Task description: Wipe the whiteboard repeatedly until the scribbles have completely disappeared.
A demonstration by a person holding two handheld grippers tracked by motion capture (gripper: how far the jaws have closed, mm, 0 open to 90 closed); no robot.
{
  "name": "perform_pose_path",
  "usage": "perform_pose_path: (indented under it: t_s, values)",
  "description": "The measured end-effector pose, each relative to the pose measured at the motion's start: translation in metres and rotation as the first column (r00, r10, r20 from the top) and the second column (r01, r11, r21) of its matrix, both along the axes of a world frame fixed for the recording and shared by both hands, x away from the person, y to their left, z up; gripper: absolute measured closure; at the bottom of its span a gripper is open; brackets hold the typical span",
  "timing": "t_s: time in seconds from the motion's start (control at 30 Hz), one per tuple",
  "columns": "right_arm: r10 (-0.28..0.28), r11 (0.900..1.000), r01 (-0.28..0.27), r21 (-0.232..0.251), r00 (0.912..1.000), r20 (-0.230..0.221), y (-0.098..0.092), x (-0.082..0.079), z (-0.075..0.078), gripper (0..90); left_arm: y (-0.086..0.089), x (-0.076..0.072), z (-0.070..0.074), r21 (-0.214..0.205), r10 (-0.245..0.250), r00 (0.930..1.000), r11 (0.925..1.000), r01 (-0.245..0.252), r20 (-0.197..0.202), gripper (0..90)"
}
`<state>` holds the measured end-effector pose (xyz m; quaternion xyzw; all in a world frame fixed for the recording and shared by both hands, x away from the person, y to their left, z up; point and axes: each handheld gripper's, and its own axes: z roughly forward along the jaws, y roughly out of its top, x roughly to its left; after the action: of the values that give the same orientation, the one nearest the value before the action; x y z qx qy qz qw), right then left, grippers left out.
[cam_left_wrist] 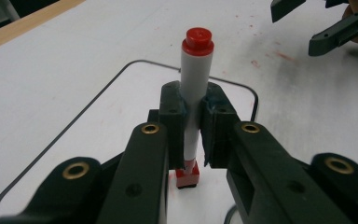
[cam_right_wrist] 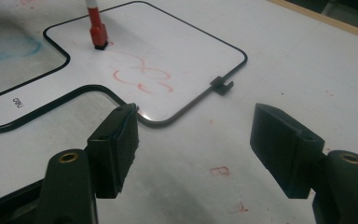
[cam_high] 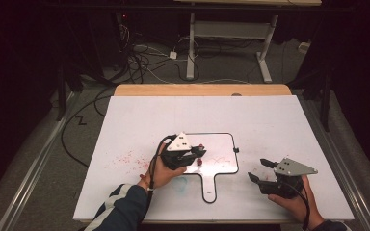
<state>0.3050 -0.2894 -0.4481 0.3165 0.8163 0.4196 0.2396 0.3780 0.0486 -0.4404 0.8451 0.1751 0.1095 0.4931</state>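
**Marker pinched over the whiteboard**

The left tool (cam_left_wrist: 193, 116) clamps a white cylindrical marker with red ends (cam_left_wrist: 195, 93), its tip touching the small black-rimmed paddle-shaped whiteboard (cam_right_wrist: 177, 46) bearing red scribbles; the right tool (cam_right_wrist: 196, 149) gapes empty beside the whiteboard's edge on the tabletop (cam_high: 279, 125).

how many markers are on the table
1. A red-capped marker stands upright, clamped between the left gripper's fingers, its lower end touching the small whiteboard. The right gripper holds nothing. Others may be hidden behind the hands.
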Motion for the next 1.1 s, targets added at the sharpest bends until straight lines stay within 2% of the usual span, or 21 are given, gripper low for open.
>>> perform_pose_path:
  t_s: [0.2,0.3,0.37,0.53,0.63,0.7,0.77,0.8,0.83,0.93,1.0,1.07,1.1]
  values:
    - [0.003,1.0,-0.003,-0.005,1.0,0.001,-0.001,-0.001,0.0,33.2,-0.029,0.007,-0.002,-0.028,-0.023,0.9997,0.9993,0.023,0.001,78.9]
    - [0.002,1.0,-0.002,-0.005,1.0,-0.001,-0.001,0.0,0.0,33.2,-0.036,0.011,-0.002,-0.032,-0.022,0.9998,0.9992,0.022,0.003,78.9]
    - [0.004,1.0,-0.004,-0.006,1.0,-0.001,0.0,-0.001,0.0,33.2,-0.035,0.015,-0.002,-0.035,-0.016,0.9998,0.9993,0.015,-0.009,78.8]
    - [0.003,0.9999,-0.003,-0.016,0.9999,0.01,0.0,-0.002,0.001,33.2,-0.025,0.016,0.0,-0.024,-0.009,0.9995,0.9997,0.008,-0.03,78.9]
    - [-0.001,0.9999,0.002,-0.013,0.9999,0.011,-0.001,-0.003,0.002,33.2,-0.015,0.009,0.002,0.013,-0.025,0.9996,0.9996,0.025,-0.012,78.9]
    - [-0.005,0.9999,0.005,-0.014,0.9998,0.02,-0.001,-0.004,0.003,33.0,-0.006,0.004,0.005,0.039,-0.028,0.9995,0.9988,0.029,-0.012,78.9]
    - [-0.008,0.9999,0.008,-0.013,0.9998,0.02,-0.001,-0.005,0.003,33.0,0.006,0.002,0.006,0.052,-0.017,0.9997,0.9985,0.018,-0.017,78.9]
    - [-0.008,0.9999,0.009,-0.013,0.9998,0.019,0.0,-0.005,0.003,32.9,0.006,0.002,0.006,0.052,-0.017,0.9997,0.9985,0.018,-0.017,78.9]
    - [-0.009,0.9999,0.009,-0.013,0.9998,0.019,0.0,-0.005,0.003,32.9,0.019,0.0,0.006,0.055,0.006,0.9998,0.9985,-0.005,-0.021,78.9]
    - [-0.006,0.9999,0.006,-0.015,0.9998,0.02,0.001,-0.005,0.003,32.9,0.037,-0.001,0.005,0.052,0.038,0.9989,0.998,-0.036,-0.026,78.9]
    - [-0.003,0.9998,0.003,-0.018,0.9998,0.019,0.002,-0.006,0.004,32.9,0.045,0.0,0.003,0.033,0.06,0.9976,0.9977,-0.059,-0.035,78.9]
    - [-0.001,0.9998,0.002,-0.02,0.9998,0.018,0.003,-0.005,0.003,32.9,0.046,0.002,0.001,0.001,0.072,0.9961,0.9974,-0.072,-0.051,78.9]
    - [0.002,0.9997,-0.002,-0.022,0.9999,0.017,0.004,-0.005,0.003,32.9,0.043,0.003,0.0,-0.004,0.077,0.996,0.997,-0.077,-0.045,78.9]
